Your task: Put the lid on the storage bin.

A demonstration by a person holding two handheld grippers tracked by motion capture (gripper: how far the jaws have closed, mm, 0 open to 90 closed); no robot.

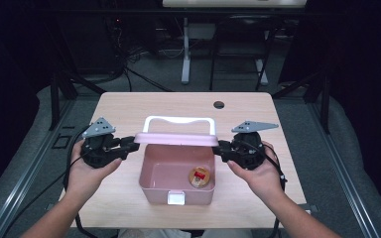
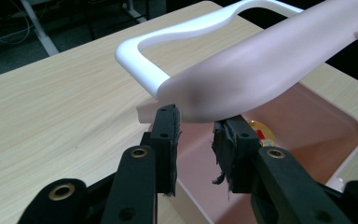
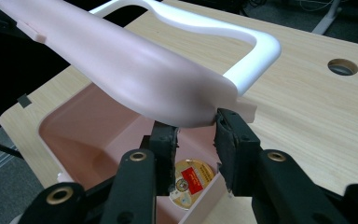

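Holding the pink lid [image 1: 177, 139] raised at the back of the pink box [image 1: 176, 194], one claw at each end. The box sits near the middle of the bench [image 1: 129, 106], toward its near edge, white latch tab [image 1: 176, 199] on the wall facing the person. The lid's white handle [image 1: 179, 120] points toward the far edge.

Left gripper [image 1: 129, 144]: the left gripper view has the lid's rounded end corner [image 2: 205, 100] lying on top of the two pads, jaws parted with a plain gap between them; nothing is pinched. Reads as open, lid resting on the tips rather than clamped.

Right gripper [image 1: 222, 147]: much the same in the right gripper view; the lid corner [image 3: 191, 105] lies above the parted pads, one pad [image 3: 226, 128] touching the edge, no squeeze visible. Open.

Contents: one round gold item with a red label [image 1: 200, 176] on the box floor, toward the right near corner. Too small to name.

Progress, as a judgement: box stands open with the item inside, lid poised above the back wall. Whether the lid is hinged or loose I cannot tell. Left to do: bring the lid flat onto the rim and seat the latch
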